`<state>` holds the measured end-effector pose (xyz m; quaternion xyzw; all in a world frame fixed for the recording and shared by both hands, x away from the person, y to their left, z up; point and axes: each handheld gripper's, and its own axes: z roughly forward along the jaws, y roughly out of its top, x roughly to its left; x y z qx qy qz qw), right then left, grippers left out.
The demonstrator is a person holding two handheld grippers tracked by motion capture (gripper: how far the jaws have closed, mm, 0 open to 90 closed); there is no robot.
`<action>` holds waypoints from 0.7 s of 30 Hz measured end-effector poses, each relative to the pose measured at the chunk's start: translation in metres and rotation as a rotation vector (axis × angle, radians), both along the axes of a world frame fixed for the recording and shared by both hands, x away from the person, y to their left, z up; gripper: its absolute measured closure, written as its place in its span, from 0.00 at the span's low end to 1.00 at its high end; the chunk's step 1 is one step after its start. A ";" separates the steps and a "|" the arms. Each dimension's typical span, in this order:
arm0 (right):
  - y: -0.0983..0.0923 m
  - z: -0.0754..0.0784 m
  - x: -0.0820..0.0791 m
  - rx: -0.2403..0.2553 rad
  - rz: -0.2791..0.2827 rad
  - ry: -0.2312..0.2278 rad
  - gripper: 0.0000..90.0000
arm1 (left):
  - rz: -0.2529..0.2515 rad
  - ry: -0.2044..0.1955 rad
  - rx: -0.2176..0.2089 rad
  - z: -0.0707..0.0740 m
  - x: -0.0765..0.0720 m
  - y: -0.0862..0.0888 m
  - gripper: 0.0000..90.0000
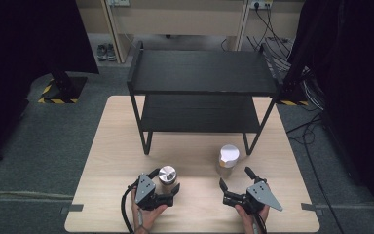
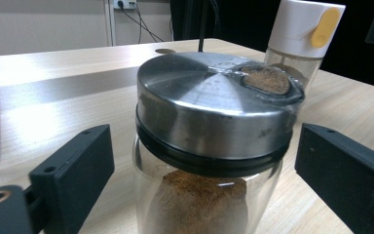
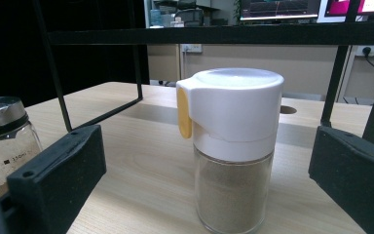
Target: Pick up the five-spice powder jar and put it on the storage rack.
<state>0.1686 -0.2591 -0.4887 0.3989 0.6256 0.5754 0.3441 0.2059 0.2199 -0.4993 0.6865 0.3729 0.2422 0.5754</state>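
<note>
A glass jar with a steel lid (image 1: 167, 174) holds brown powder and stands on the wooden table (image 1: 112, 146) near its front edge. My left gripper (image 1: 166, 179) straddles it, and in the left gripper view the jar (image 2: 214, 112) sits between the two black jaws with a gap on each side, so that gripper (image 2: 207, 180) is open. A glass shaker with a white lid and yellow tab (image 1: 228, 156) stands to the right. My right gripper (image 1: 234, 176) is open just in front of it; in its own view the shaker (image 3: 233, 141) stands between the spread jaws, untouched.
A black two-tier metal rack (image 1: 202, 73) stands on the far half of the table, its legs (image 3: 58, 73) just behind the shaker. Cables and dark stands lie on the floor around the table.
</note>
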 end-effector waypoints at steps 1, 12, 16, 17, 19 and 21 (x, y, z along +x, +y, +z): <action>0.000 0.000 0.000 0.000 0.000 0.000 0.01 | 0.000 0.002 0.002 0.001 0.001 -0.001 0.10; 0.000 0.000 0.000 0.000 0.002 0.002 0.01 | -0.004 0.025 0.027 0.005 0.006 -0.004 0.23; 0.000 0.000 0.000 0.000 0.002 0.003 0.01 | -0.005 0.032 0.041 0.008 0.007 -0.006 0.29; 0.000 0.000 0.000 0.001 0.002 0.004 0.01 | -0.004 0.033 0.045 0.008 0.008 -0.006 0.29; 0.000 0.000 0.000 0.000 0.001 0.004 0.01 | 0.000 0.034 0.048 0.008 0.008 -0.006 0.32; 0.000 0.000 0.001 0.000 0.001 0.004 0.01 | -0.001 0.034 0.049 0.009 0.008 -0.006 0.33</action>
